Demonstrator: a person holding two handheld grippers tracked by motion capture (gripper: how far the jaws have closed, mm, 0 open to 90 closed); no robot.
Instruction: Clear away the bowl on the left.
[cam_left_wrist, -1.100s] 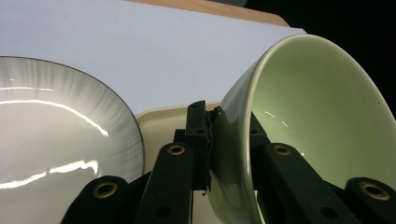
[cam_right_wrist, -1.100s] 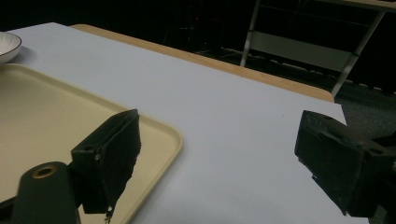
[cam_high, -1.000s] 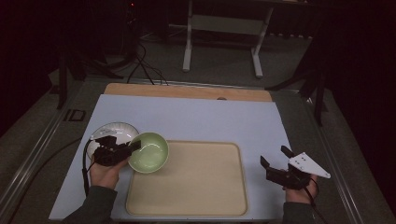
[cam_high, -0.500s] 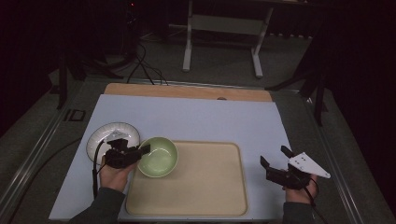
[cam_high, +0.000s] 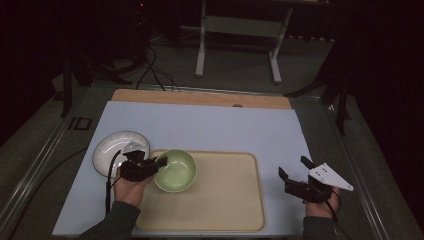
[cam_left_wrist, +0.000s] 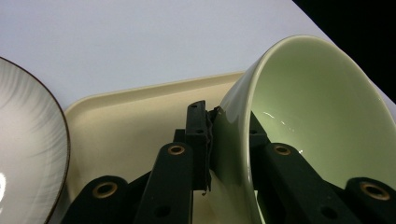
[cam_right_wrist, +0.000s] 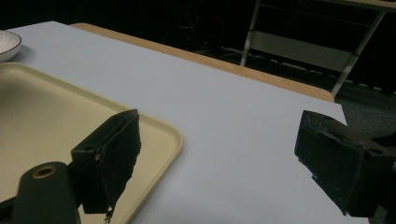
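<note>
A pale green bowl (cam_high: 176, 170) hangs over the left end of the beige tray (cam_high: 225, 200), tilted. My left gripper (cam_high: 159, 163) is shut on the bowl's near rim. In the left gripper view the jaws pinch the green bowl's wall (cam_left_wrist: 299, 107), one jaw outside and one inside. A white plate with a dark rim (cam_high: 114, 148) lies left of the tray, and the same plate (cam_left_wrist: 23, 154) shows at the left edge of the left gripper view. My right gripper (cam_high: 292, 169) stands open, holding nothing, beside the tray's right edge, its jaws wide apart above the tray corner (cam_right_wrist: 163, 135).
A light blue mat (cam_high: 210, 125) covers the table, with a wooden strip (cam_high: 200, 98) along its far edge. A metal stand (cam_high: 240, 40) is on the floor beyond the table. Cables (cam_high: 107, 175) trail from the left gripper.
The left gripper has carried the green bowl right and toward me, off the white plate's side and over the tray's left end. The right gripper has stayed still.
</note>
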